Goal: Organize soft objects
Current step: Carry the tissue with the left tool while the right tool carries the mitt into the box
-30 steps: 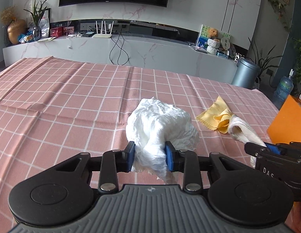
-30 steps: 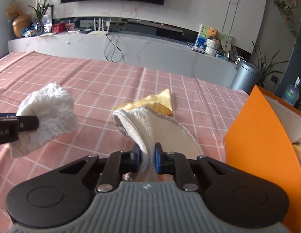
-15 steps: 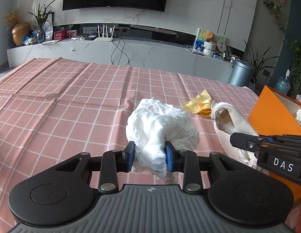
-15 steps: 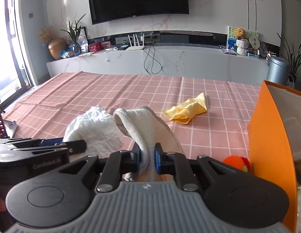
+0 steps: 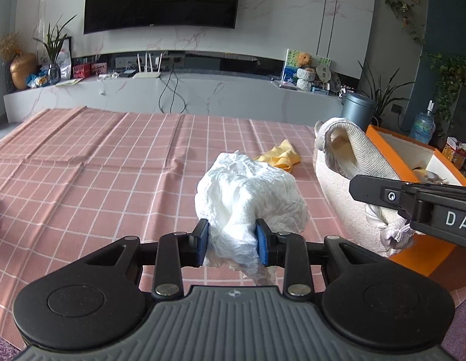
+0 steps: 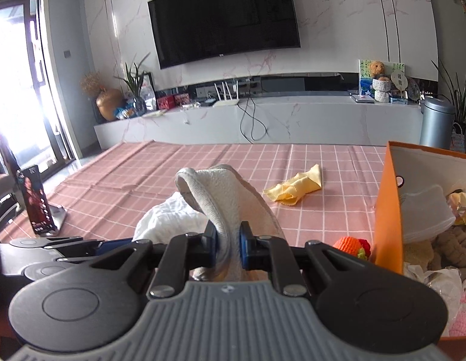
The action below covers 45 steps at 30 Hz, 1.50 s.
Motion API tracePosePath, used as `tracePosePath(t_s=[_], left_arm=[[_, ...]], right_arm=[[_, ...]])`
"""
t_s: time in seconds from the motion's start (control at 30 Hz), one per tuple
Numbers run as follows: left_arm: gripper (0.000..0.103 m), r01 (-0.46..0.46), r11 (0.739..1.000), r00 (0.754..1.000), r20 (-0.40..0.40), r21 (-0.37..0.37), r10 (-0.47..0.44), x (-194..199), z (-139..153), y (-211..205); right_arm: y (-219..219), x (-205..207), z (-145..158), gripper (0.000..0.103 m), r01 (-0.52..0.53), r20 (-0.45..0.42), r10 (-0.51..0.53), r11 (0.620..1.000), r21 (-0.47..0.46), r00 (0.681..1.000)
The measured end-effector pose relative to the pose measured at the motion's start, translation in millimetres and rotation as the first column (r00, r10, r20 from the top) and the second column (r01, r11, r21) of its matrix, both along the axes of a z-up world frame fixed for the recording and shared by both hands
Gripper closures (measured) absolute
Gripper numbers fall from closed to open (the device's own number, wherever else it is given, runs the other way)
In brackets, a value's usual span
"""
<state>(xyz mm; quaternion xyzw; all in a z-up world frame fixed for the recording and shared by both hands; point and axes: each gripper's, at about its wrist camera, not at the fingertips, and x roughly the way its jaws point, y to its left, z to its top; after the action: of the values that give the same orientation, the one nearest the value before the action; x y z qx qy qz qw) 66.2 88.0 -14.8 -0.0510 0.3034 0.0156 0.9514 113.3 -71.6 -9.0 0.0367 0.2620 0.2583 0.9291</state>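
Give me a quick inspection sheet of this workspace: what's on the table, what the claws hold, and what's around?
Surface: pink checked tablecloth, creased.
Job's things: crumpled white cloth and beige towel, both lifted; yellow cloth lying flat; orange box holding soft items; orange knitted toy beside the box.
Clutter: standing card.
Claws: left claw shut on the white cloth; right claw shut on the towel.
Cables: black cable hanging off the TV bench.
Surroundings: television, bin, plants.

Both wrist cameras look forward, close over their jaws, sharing the checked surface (image 5: 112,162), television (image 6: 224,15) and yellow cloth (image 6: 296,188).
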Motion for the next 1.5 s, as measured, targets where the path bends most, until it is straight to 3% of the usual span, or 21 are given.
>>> tracePosePath(t_s=[0.3, 0.53, 0.73, 0.87, 1.1, 1.3, 1.5], left_arm=[[0.067, 0.057, 0.998, 0.996, 0.072, 0.022, -0.058, -9.0, 23.7, -27.3], [0.067, 0.139, 0.990, 0.983, 0.121, 0.010, -0.139, -1.1, 39.6, -53.9], [0.067, 0.249, 0.968, 0.958, 0.140, 0.027, -0.250, 14.4, 45.7, -88.9], [0.066, 0.342, 0.938, 0.928, 0.141, 0.055, -0.346, 26.8, 47.9, -118.9], [0.066, 0.492, 0.859, 0.855, 0.105, 0.138, -0.507, 42.6, 43.5, -174.3], [0.066, 0.572, 0.797, 0.810, 0.021, 0.193, -0.586, 53.9, 27.3, -213.8], [0.066, 0.618, 0.758, 0.783, -0.078, 0.210, -0.617, 64.0, 6.4, -228.9]], right_arm=[[-39.4, -26.0, 26.5, 0.090, 0.007, 0.068, -0.014, 0.995, 0.099, 0.998], [-80.1, -34.4, 46.0, 0.090, 0.071, 0.124, -0.086, 0.990, 0.121, 0.988], [-113.7, -30.9, 57.0, 0.090, 0.116, 0.133, -0.129, 0.988, 0.102, 0.983], [-135.4, -25.9, 63.0, 0.090, 0.144, 0.141, -0.150, 0.988, 0.054, 0.978], [-176.8, -9.1, 67.0, 0.090, 0.202, 0.118, -0.194, 0.977, -0.064, 0.974], [-211.5, 15.4, 51.0, 0.090, 0.250, 0.006, -0.252, 0.956, -0.152, 0.968], [-229.7, 32.8, 27.2, 0.090, 0.251, -0.110, -0.277, 0.946, -0.204, 0.955]])
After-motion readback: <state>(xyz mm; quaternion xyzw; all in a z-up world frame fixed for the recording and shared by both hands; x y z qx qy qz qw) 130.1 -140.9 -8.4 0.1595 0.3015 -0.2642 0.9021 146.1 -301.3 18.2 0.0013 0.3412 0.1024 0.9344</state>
